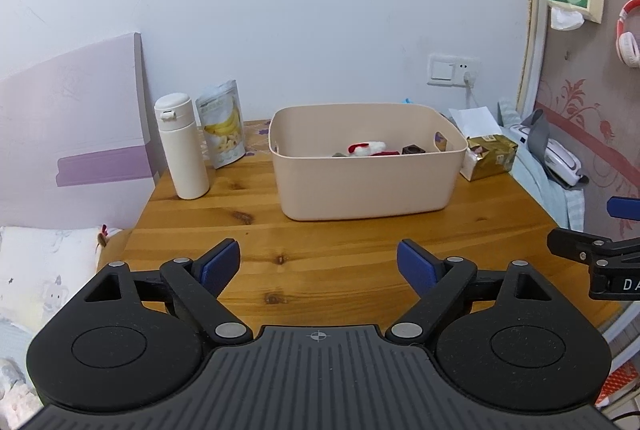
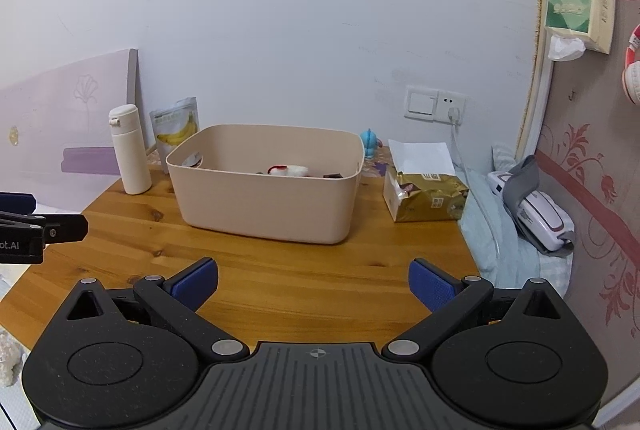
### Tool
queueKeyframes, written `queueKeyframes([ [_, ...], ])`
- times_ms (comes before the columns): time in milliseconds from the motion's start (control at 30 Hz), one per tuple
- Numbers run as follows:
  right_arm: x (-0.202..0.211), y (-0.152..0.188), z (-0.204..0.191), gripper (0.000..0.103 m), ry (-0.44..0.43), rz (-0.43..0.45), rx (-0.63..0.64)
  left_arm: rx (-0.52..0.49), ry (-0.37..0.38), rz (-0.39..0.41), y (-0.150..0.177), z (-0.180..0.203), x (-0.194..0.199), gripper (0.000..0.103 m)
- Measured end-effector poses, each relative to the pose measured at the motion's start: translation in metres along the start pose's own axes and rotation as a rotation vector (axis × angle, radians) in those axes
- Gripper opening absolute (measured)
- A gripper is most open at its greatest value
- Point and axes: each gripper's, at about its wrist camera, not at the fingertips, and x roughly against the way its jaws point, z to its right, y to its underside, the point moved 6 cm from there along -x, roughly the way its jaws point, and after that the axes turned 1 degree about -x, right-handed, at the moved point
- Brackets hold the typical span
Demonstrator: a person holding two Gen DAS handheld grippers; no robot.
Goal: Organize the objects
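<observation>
Both tools hover over the near edge of the wooden worktop, spread wide with nothing between the blue pads — the left tool and the right tool side by side. The beige bin sits farther back, well apart from both, holding a red-and-white plush toy. Left of it stand a white bottle and a banana snack pouch; right of it, a gold packet.

White wall, wooden table
</observation>
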Motion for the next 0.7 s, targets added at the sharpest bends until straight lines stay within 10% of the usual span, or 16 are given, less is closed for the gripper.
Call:
queueKeyframes([
  [700, 0.020, 0.013, 0.010, 0.103, 0.039, -0.018, -0.011, 0.014, -0.017, -0.017, 0.020, -0.012, 0.019, 0.089],
])
